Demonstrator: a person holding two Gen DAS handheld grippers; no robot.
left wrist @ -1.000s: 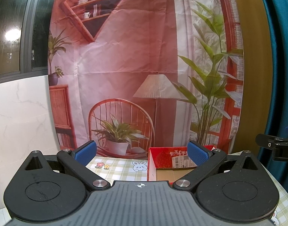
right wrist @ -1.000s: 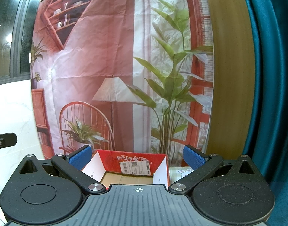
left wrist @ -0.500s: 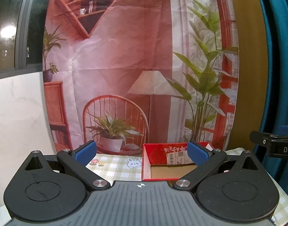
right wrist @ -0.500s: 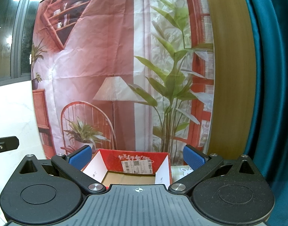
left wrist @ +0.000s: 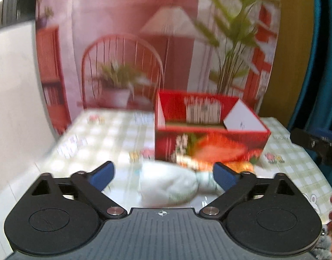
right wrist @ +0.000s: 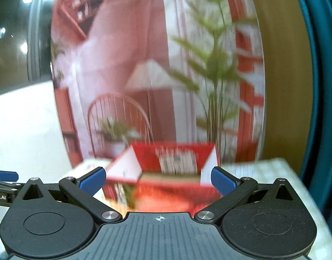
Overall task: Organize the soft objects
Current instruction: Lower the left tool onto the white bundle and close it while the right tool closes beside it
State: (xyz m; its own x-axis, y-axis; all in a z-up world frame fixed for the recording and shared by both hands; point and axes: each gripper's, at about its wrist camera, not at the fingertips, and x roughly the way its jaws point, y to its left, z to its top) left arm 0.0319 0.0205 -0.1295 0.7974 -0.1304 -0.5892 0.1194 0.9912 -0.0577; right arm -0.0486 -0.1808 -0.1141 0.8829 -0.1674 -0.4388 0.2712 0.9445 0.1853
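Now white plush btwn left tool

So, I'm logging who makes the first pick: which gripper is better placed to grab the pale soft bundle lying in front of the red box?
Left, probably. The left gripper frames the pale bundle between its closing jaws, not yet touching. The right gripper faces the red box with open jaws.

Spread tongs before red box

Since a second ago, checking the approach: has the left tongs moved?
Yes. The left tongs dropped and tilted down: the red box sits higher in view, and a white soft object appears.
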